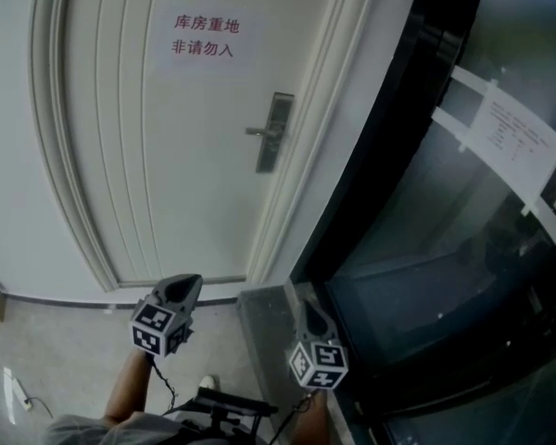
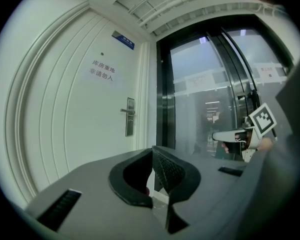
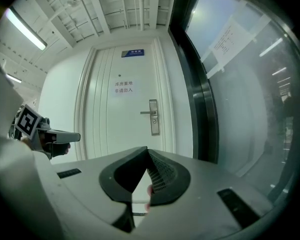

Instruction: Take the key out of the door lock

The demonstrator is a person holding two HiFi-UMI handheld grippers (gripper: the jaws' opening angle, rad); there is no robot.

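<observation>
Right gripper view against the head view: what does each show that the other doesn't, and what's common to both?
Only the right gripper view: the blue plate above the door, the ceiling light strip, and the right gripper's jaws, tips together, nothing between. Only the head view: the floor and the person's shoe. Both: the door, its sign, the lock plate with its handle, the left gripper. No key can be made out in either.

Your left gripper [image 1: 187, 286] sits low at centre-left and your right gripper [image 1: 303, 297] low at centre-right. Both point up-frame, jaws pressed together and empty, with your forearms [image 1: 128, 392] below.
</observation>
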